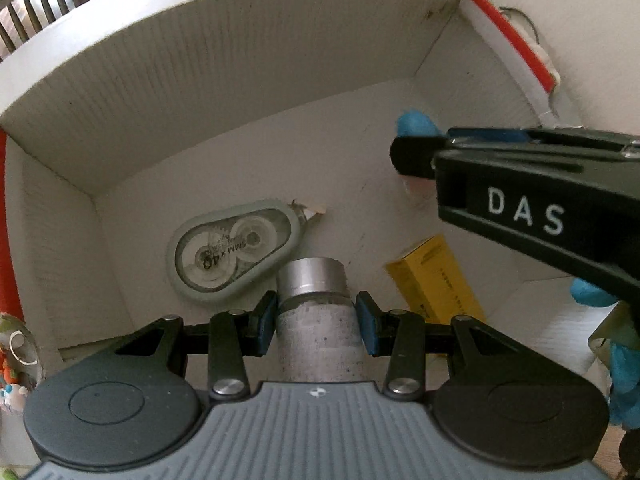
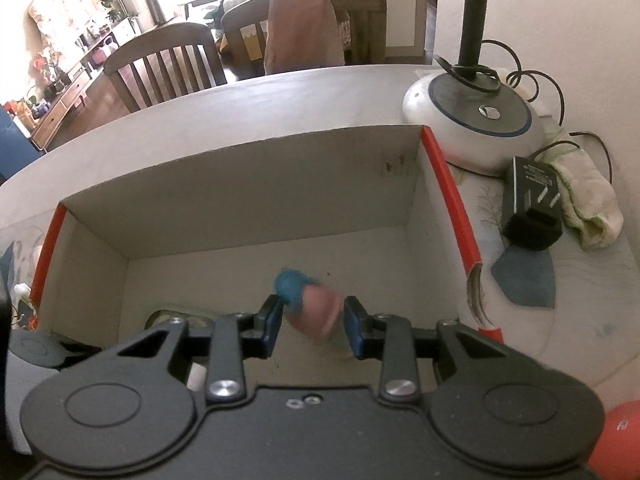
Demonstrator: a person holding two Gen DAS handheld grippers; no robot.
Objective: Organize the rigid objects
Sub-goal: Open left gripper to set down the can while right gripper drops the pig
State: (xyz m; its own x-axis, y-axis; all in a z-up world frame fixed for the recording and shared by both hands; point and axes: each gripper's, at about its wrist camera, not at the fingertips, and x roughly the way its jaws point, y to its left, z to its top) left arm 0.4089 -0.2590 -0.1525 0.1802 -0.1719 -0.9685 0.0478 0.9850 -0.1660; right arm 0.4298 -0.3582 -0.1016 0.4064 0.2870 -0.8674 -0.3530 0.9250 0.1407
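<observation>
Grey cylinder [image 1: 316,320] pinched in left hand-held gripper [image 1: 316,322], base hidden; right hand-held gripper [image 2: 313,326] around blurred pink-blue object [image 2: 312,304], contact unclear.

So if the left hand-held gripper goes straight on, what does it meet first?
Probably the box floor: the gripper points down into the box, and the grey cylinder it holds would touch first, beside the tape dispenser.

We see a white box [image 1: 248,92] with red edges. On its floor a grey correction tape [image 1: 234,256] lies flat at nine o'clock, a yellow packet [image 1: 436,280] at three. A grey cylinder [image 1: 316,312] stands between them; a blurred pink-and-blue toy [image 2: 310,306] sits toward twelve.
</observation>
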